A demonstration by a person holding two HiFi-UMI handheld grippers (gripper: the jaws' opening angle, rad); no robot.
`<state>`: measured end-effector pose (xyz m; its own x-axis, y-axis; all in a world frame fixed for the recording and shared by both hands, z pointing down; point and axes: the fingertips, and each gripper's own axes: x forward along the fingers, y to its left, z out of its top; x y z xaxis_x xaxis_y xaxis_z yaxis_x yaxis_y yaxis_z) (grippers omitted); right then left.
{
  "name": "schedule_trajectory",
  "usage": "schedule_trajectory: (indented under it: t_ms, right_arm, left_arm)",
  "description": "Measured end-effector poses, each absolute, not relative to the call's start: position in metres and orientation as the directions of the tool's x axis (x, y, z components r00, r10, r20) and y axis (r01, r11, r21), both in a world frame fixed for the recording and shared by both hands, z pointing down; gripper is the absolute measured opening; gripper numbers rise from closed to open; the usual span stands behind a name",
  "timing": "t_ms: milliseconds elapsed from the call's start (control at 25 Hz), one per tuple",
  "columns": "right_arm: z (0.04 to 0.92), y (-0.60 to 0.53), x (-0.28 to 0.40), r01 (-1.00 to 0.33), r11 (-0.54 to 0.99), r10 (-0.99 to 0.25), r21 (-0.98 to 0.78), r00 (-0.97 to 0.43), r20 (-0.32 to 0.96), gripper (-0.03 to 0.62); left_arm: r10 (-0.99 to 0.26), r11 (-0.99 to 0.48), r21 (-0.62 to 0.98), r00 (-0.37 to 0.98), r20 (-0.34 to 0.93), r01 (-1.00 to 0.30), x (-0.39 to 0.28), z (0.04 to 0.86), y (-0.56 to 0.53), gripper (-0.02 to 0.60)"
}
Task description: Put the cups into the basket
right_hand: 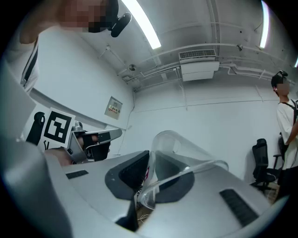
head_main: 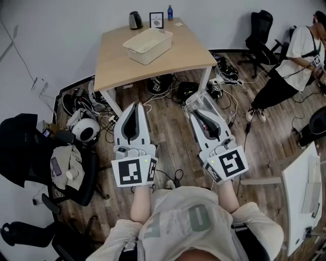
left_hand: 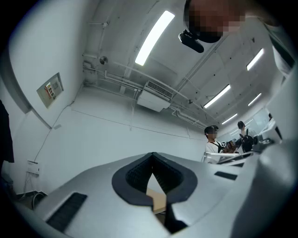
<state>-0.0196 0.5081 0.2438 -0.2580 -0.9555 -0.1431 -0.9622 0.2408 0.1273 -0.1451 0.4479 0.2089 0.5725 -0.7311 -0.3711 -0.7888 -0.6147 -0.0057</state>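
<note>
A white slotted basket stands on the pale wooden table at the far side of the room. My right gripper is shut on a clear plastic cup, pinching its wall. In the right gripper view the clear plastic cup lies tilted across the right gripper, its rim toward the camera. My left gripper is held beside it, shut, with nothing between its jaws; in the left gripper view, the left gripper shows only a thin slit. Both grippers hang over the wood floor, short of the table, and point upward.
On the table's far edge stand a kettle, a framed sign and a blue bottle. Cables and gear lie under the table. A black chair with clutter is at the left. A person stands at the right, near an office chair.
</note>
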Motion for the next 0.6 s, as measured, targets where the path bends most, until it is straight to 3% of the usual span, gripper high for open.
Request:
schedule_trajectory:
  t_ms: [600]
  right_arm:
    - [0.253,0.468,-0.045,-0.964,0.24,-0.958,0.117,-0.255,-0.13,0.025]
  left_arm:
    - [-0.719,-0.639,0.005,0.596,-0.357,-0.769,-0.162,0.223,0.397,0.005]
